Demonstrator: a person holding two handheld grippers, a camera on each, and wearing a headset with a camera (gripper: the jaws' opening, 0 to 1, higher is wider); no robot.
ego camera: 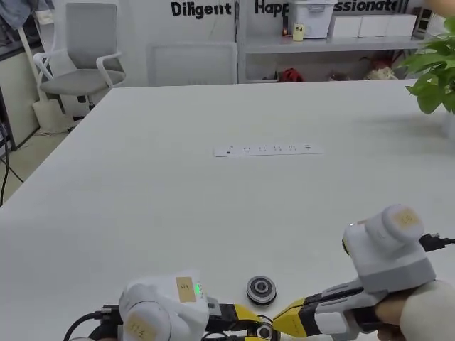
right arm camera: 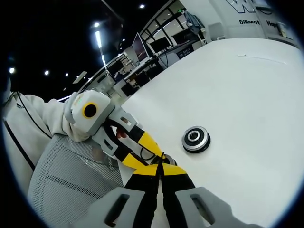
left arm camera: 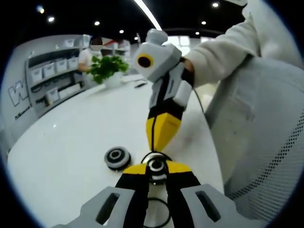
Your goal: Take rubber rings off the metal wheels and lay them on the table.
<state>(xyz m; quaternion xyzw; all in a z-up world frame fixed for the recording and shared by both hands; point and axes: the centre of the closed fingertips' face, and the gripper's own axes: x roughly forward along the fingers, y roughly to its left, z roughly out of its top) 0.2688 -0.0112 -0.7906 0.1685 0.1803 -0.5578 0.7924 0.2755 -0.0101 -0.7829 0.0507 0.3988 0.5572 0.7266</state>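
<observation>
My left gripper (left arm camera: 156,167) is shut on a small metal wheel (left arm camera: 156,164), held just above the white table (ego camera: 213,213) at its near edge. My right gripper (right arm camera: 161,167) meets it head-on, its yellow tips pinched on the thin black rubber ring (left arm camera: 153,155) at the wheel's rim. In the head view the two grippers touch at the bottom, left gripper (ego camera: 250,323) and right gripper (ego camera: 279,325). A second metal wheel (ego camera: 261,290) with its black ring on lies flat just beyond them. Under my left jaws a thin black loop (left arm camera: 159,213) rests on the table.
A white power strip (ego camera: 269,150) lies across the table's middle. A potted plant (ego camera: 435,71) stands at the far right and an office chair (ego camera: 84,60) beyond the far left corner. A person (left arm camera: 90,54) stands by the shelves.
</observation>
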